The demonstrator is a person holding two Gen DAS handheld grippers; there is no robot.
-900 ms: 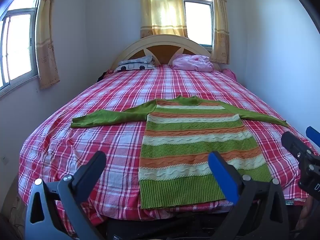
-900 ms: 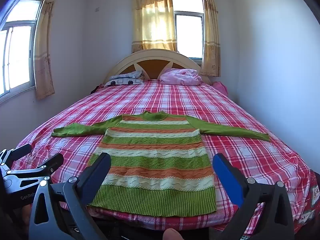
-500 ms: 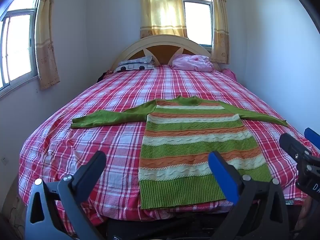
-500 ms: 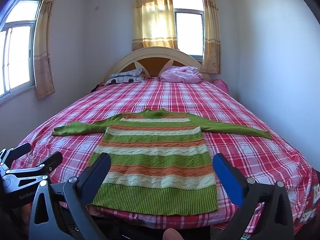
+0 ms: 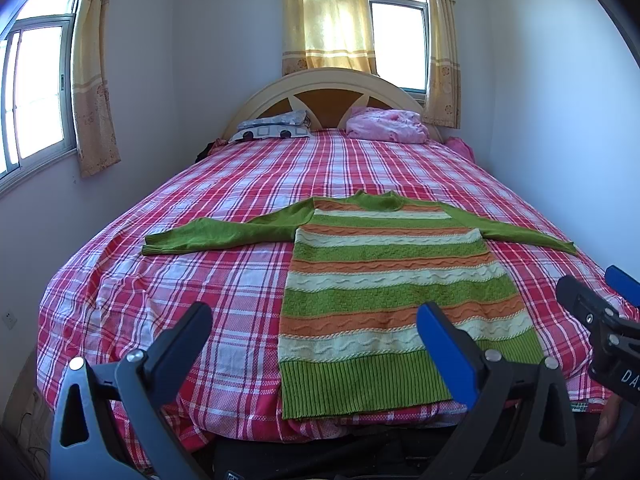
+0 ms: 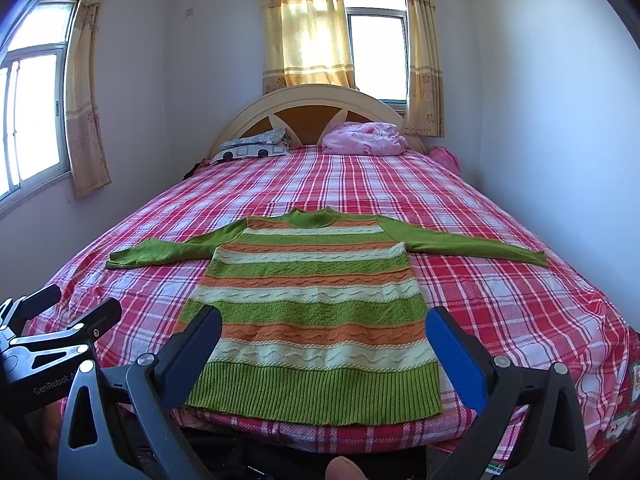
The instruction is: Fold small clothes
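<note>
- Green, orange and cream striped knit sweater (image 6: 312, 312) lies flat, sleeves spread, hem at the red plaid bed's (image 6: 500, 292) foot edge.
- Left gripper (image 5: 314, 332) and right gripper (image 6: 324, 332) hover there, jaws wide apart, holding nothing.

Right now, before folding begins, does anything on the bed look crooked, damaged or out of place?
Nothing stands out. The striped sweater lies flat on the plaid bed, sleeves spread to both sides, hem at the near edge. Both grippers, left and right, are open and empty.

In the left wrist view, the right gripper (image 5: 600, 300) is cut off by the right edge. In the right wrist view, the left gripper (image 6: 60, 308) runs off the left edge, and a fingertip (image 6: 343, 468) is cropped at the bottom. The pillow (image 6: 252, 147) print is too small to read.
</note>
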